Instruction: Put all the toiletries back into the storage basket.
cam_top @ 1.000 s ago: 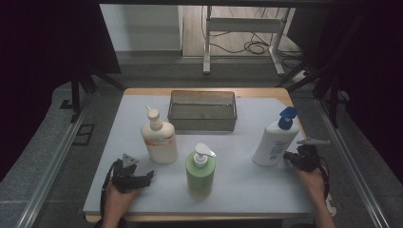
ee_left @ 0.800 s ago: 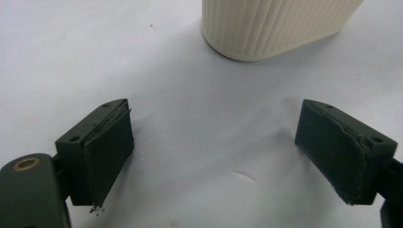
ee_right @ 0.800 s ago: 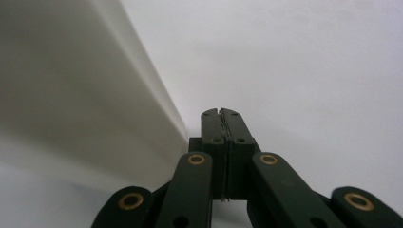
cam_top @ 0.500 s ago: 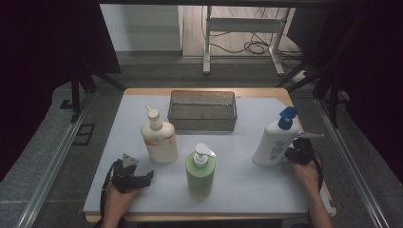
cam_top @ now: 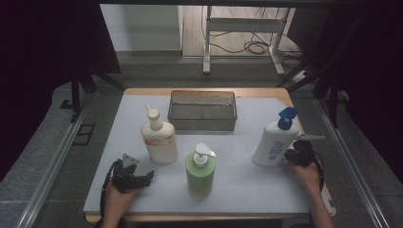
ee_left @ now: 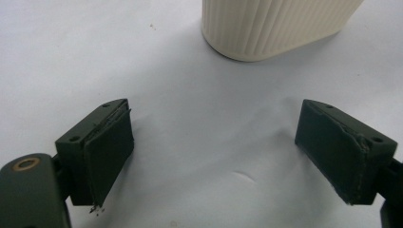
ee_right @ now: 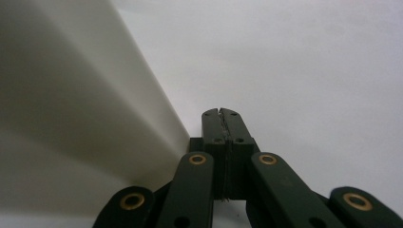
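At lower right, my right gripper (cam_top: pixel 291 156) sits jaws together, empty, beside the white blue-capped pump bottle (cam_top: pixel 274 142); at lower left, my left gripper (cam_top: pixel 142 176) gapes empty.

A table (cam_top: pixel 247 190) with a pale, white-covered top and a wooden edge showing at its far side carries four things. A dark wire basket (cam_top: pixel 203 110) sits at the far middle. A cream pump bottle (cam_top: pixel 158 137) stands left of centre, upright. A green pump bottle (cam_top: pixel 200 171) stands nearer the front, in the middle (just right of the cream one). A white bottle with a blue pump (cam_top: pixel 274 140) stands at the right, tilted.
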The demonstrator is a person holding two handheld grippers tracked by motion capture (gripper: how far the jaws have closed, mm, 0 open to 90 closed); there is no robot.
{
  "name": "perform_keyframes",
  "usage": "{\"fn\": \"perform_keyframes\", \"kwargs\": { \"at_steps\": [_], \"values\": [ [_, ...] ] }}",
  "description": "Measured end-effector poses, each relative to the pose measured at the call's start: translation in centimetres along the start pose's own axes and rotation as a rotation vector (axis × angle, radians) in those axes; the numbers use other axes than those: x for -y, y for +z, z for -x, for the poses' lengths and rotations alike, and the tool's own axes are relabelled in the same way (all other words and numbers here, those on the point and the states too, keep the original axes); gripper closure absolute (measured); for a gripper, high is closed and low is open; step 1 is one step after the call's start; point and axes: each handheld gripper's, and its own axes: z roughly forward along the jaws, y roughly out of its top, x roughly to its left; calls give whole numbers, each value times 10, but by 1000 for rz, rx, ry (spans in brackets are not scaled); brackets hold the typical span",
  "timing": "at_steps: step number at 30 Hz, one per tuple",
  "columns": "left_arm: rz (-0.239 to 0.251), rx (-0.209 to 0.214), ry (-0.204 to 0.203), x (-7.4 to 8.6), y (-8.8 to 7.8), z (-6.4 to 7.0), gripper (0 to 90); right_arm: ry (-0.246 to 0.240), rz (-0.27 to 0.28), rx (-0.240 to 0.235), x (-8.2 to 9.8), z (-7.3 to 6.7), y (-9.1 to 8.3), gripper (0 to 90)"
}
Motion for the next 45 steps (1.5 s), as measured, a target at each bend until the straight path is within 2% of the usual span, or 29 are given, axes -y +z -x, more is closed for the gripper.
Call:
{"fn": "perform_keyframes", "kwargs": {
  "at_steps": [14,25,35,45],
  "values": [
    [0,0,0,0,0,0,121,-9,3,2,10,-10,-9,896],
    [0,0,0,0,0,0,121,-36,0,5,18,-21,-15,895],
    [0,0,0,0,0,0,121,-67,-4,1,26,-35,-20,895],
    [-1,0,0,0,0,0,121,-72,-6,-7,33,-47,-25,894]
  ]
}}
